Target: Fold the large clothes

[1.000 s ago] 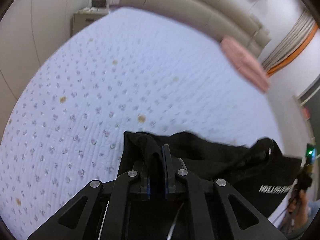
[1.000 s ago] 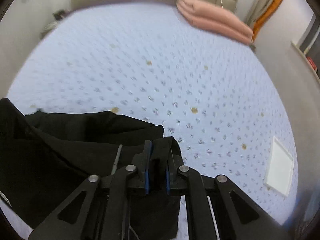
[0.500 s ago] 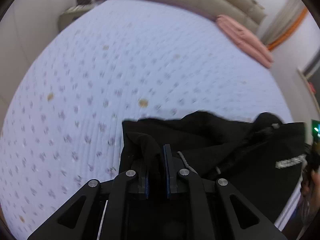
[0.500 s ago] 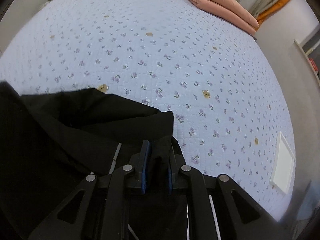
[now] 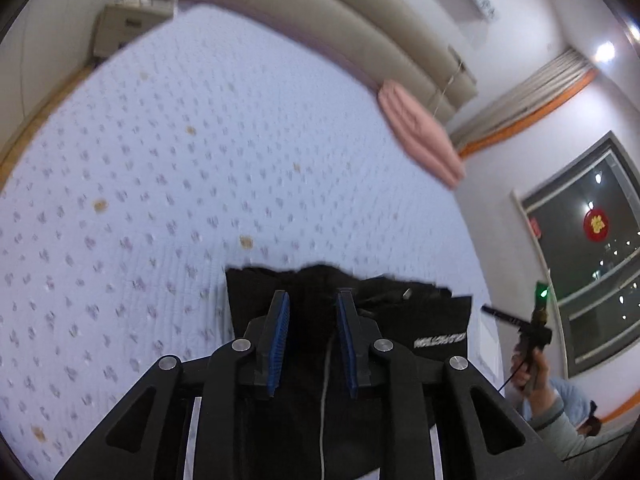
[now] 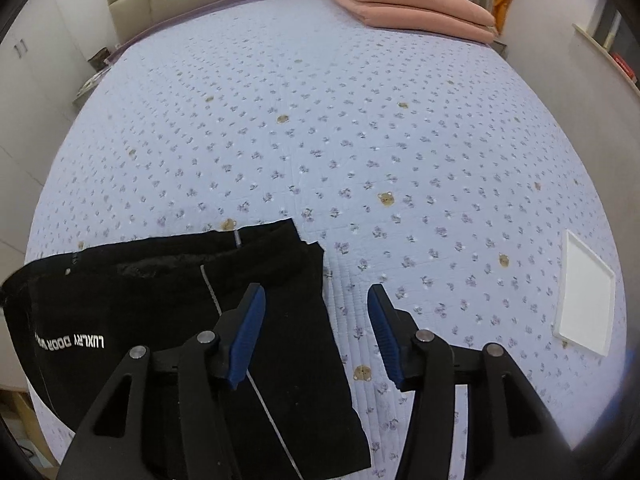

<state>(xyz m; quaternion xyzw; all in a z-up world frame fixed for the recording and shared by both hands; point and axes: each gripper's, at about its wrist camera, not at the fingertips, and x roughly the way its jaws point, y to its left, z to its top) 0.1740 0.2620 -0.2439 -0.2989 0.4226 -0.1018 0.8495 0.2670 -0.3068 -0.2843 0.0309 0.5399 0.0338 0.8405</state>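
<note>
Now we hold the left hand-held gripper (image 5: 310, 304) and right hand-held gripper (image 6: 316, 300) spread, gripping nothing, over the black garment (image 6: 160, 300) lying flat on the bed's (image 6: 360, 120) near left; farther off lies a pink blanket (image 6: 408, 12).

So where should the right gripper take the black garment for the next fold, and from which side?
Probably the black garment at its far right corner, where layered edges stack flat on the bed. The open right gripper could come in from the bare right side, low, pinching all layers together.
</note>
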